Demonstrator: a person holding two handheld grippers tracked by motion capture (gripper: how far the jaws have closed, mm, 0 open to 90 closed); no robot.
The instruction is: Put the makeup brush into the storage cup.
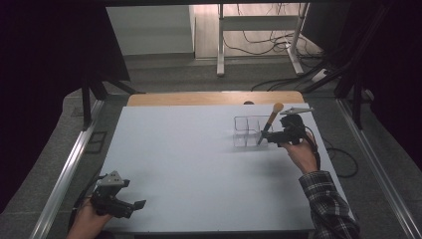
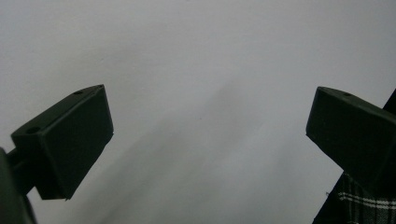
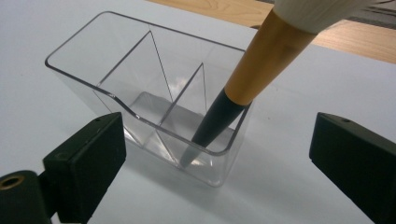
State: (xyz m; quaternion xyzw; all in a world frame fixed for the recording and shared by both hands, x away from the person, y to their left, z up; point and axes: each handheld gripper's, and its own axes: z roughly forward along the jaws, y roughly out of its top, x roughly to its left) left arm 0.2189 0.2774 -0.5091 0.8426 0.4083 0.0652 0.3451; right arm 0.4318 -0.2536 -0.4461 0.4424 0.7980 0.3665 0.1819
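A clear plastic organiser [image 1: 245,130] [image 3: 93,32] with three compartments stands on the pale table [image 1: 199,164] at the right back. A brush [image 1: 268,124] [image 3: 261,56] with a dark handle, a wooden collar and a pale head leans in its right end compartment, handle tip down and head up to the right. My right gripper [image 1: 271,139] [image 3: 217,135] is open just right of the organiser, its jaws wide apart on either side of that end and touching nothing. My left gripper [image 1: 133,195] [image 2: 210,135] is open at the table's front left over bare surface.
A wooden strip [image 1: 214,98] borders the table's far edge. Metal rails [image 1: 69,164] run along both sides. A cable [image 1: 343,159] trails right of the right hand. A plaid sleeve [image 1: 328,204] [image 2: 359,200] covers the right forearm.
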